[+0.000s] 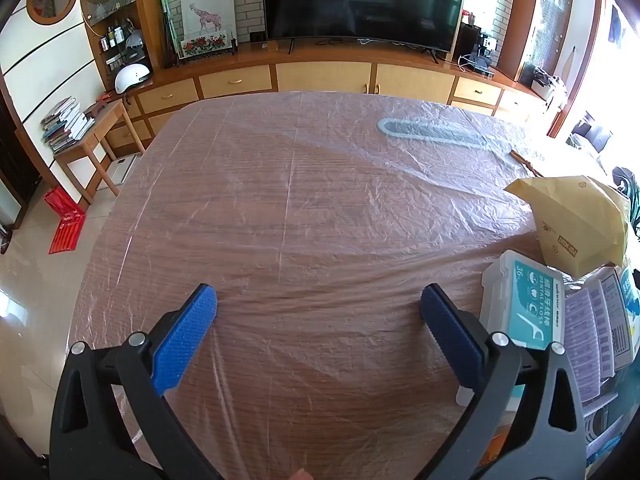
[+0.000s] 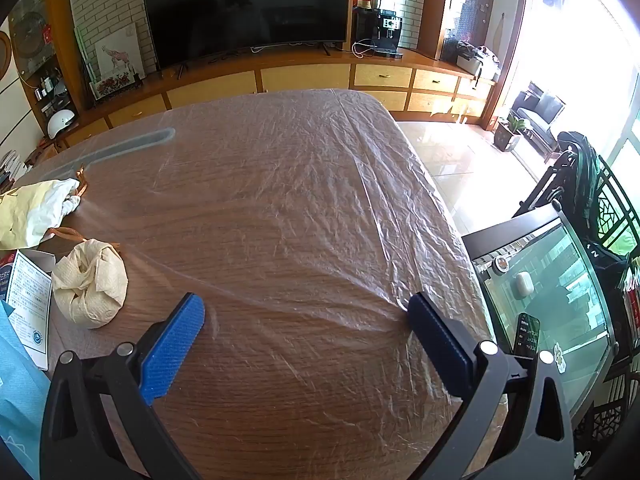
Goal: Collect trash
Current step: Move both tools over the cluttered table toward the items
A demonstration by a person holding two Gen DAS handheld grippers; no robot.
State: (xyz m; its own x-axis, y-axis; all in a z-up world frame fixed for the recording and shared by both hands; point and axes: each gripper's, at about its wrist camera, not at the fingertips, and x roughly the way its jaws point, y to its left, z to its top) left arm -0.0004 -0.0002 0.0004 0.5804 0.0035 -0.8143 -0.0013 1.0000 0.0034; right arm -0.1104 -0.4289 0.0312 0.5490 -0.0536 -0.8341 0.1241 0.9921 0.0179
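Observation:
My left gripper (image 1: 318,304) is open and empty above the plastic-covered wooden table (image 1: 288,200). To its right lie a dental floss box (image 1: 520,306), a printed leaflet (image 1: 592,340) and a yellow paper bag (image 1: 576,220). My right gripper (image 2: 306,314) is open and empty over the table (image 2: 304,200). To its left lie a crumpled cream paper towel ball (image 2: 91,282), a small printed carton (image 2: 28,300), a blue packet (image 2: 16,396) and the yellow paper bag (image 2: 32,210) with white paper in its mouth.
A grey strip (image 1: 428,134) lies under the plastic sheet at the far side. A TV (image 1: 360,0) and cabinets stand beyond the table. A glass fish tank (image 2: 552,304) stands close to the table's right edge. A small side table with books (image 1: 80,128) is at the left.

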